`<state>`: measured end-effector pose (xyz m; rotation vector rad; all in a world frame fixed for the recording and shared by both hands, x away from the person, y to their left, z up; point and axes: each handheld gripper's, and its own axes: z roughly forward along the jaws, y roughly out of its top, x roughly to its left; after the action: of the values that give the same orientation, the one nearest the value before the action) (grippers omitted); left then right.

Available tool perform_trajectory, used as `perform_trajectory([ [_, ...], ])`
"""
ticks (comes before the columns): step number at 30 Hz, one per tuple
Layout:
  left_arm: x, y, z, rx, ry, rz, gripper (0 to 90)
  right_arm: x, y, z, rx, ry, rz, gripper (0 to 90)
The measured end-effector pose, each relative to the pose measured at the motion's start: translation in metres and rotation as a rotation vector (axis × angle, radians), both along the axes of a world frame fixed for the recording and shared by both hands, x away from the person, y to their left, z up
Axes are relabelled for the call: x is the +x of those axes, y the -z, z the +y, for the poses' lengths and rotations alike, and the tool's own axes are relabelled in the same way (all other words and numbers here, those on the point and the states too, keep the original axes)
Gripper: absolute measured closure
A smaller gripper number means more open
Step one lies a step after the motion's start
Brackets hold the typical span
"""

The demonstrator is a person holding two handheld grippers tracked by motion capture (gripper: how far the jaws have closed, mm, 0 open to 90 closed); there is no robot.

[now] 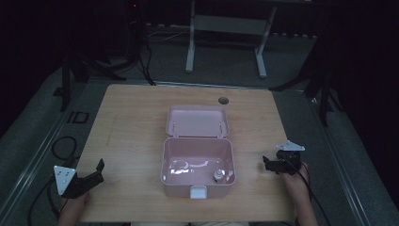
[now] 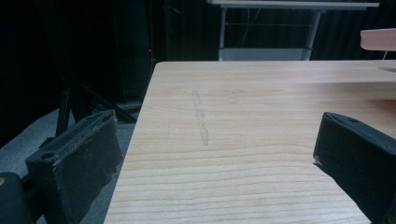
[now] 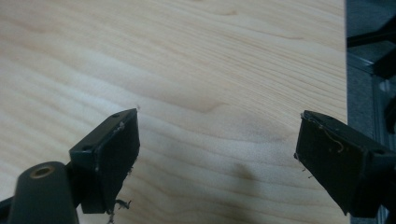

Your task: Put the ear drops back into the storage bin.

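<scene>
Pink plastic box [image 1: 197, 162] lies lid-open on wooden tabletop [image 1: 131, 136], small round item [image 1: 219, 175] inside; closing looks left. Left tongs [image 1: 96, 172], right tongs [image 1: 267, 164] released, empty, apart from box.

1. A light wooden table [image 1: 131, 117] is standing on a dark grey floor [image 1: 42, 136].
2. A pink box [image 1: 197, 186] is sitting open on the table's middle, nearer the person's edge, its lid [image 1: 197, 121] lying back flat on the wood.
3. A small round hole [image 1: 223, 100] is showing in the tabletop beyond the lid.
4. A faint pale streak [image 2: 201, 122] is running along the wood in the left gripper view.
</scene>
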<state>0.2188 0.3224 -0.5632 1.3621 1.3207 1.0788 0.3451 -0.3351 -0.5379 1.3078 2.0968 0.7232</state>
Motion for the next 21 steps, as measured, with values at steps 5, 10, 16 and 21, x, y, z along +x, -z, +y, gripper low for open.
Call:
perform_trajectory([
  [5, 0.000, 0.000, 0.000, 0.000, 0.000, -0.001, 1.0, -0.004, 0.007, 0.001, 0.052, 0.075, -0.060, 13.2],
  [10, 0.000, 0.000, 0.000, 0.000, 0.001, -0.001, 1.0, -0.010, 0.013, 0.003, 0.127, 0.113, -0.141, 13.2],
  [16, 0.000, 0.000, 0.000, 0.000, 0.002, -0.001, 1.0, -0.015, 0.012, 0.007, 0.183, 0.084, -0.244, 12.4],
  [21, -0.001, 0.000, 0.000, -0.002, 0.004, -0.003, 1.0, -0.018, 0.012, 0.008, 0.210, 0.068, -0.297, 11.5],
])
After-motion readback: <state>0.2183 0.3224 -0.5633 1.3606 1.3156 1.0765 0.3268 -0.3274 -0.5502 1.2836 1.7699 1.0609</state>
